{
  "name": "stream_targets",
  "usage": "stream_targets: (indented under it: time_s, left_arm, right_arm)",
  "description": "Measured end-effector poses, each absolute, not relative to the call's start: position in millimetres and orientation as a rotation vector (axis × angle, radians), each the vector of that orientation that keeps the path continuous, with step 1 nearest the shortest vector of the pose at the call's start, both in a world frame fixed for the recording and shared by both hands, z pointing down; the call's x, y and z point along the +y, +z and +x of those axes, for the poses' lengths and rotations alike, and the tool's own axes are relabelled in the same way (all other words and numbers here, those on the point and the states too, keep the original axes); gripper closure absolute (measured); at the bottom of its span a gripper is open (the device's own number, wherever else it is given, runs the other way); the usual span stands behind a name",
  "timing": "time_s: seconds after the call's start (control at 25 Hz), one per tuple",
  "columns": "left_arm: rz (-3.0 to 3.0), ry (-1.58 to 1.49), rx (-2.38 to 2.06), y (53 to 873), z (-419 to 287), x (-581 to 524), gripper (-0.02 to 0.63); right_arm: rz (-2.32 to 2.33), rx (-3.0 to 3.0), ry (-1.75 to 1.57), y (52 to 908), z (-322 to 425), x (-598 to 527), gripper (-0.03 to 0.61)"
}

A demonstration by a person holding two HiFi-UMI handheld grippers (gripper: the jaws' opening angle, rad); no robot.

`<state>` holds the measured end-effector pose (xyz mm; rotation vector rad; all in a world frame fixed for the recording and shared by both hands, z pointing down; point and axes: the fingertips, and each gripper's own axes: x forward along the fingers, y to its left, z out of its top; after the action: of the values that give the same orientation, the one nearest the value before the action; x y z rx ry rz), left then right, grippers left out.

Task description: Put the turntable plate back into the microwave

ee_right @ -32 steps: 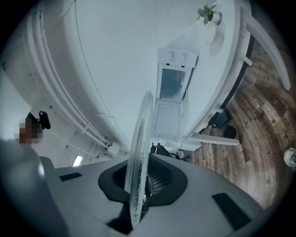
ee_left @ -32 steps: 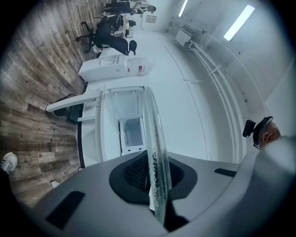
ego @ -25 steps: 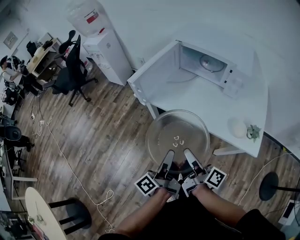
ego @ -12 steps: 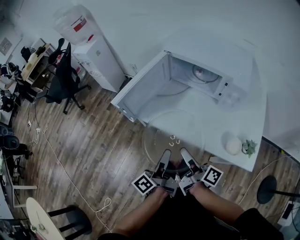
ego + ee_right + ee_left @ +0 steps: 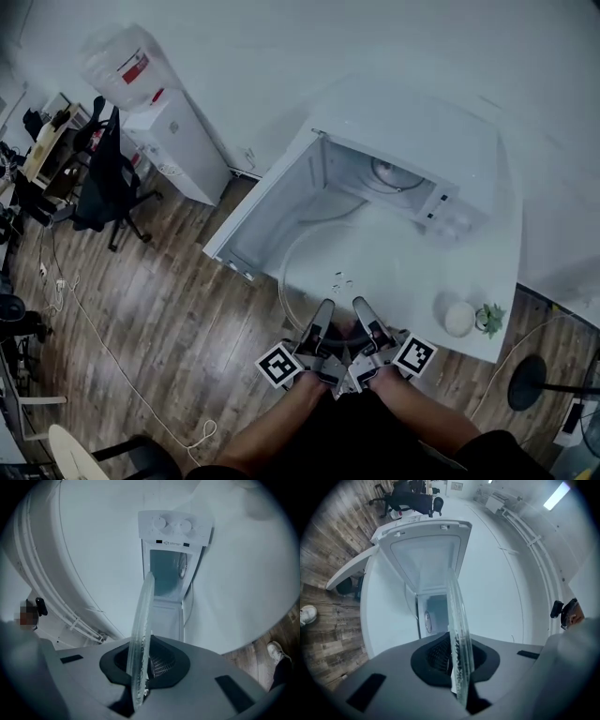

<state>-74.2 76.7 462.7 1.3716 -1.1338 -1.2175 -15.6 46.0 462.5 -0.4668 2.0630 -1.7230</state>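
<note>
**Plate held level at the open microwave, both grippers pinching its near rim.**

The glass plate (image 5: 339,272) hangs over the front of the table (image 5: 487,272). The open door (image 5: 267,211) is at its 10 o'clock and the microwave (image 5: 412,173) cavity at its 12 o'clock. The left gripper (image 5: 323,311) and right gripper (image 5: 361,307) sit side by side at the plate's 6 o'clock. Each has its jaws closed down to the thickness of the rim, which runs edge-on between the pads in both gripper views. Two grips close together on one edge probably steady the wide disc and leave its far edge free to enter the cavity first.
</note>
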Motion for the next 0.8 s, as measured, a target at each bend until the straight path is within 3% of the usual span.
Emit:
stream_targets:
  time_s: [0.8]
  left_arm:
    - [1.426, -0.976, -0.832, 495, -90, -72, 0.577]
  right_arm:
    - [-0.859, 1.836, -1.583, 497, -24, -80, 0.528]
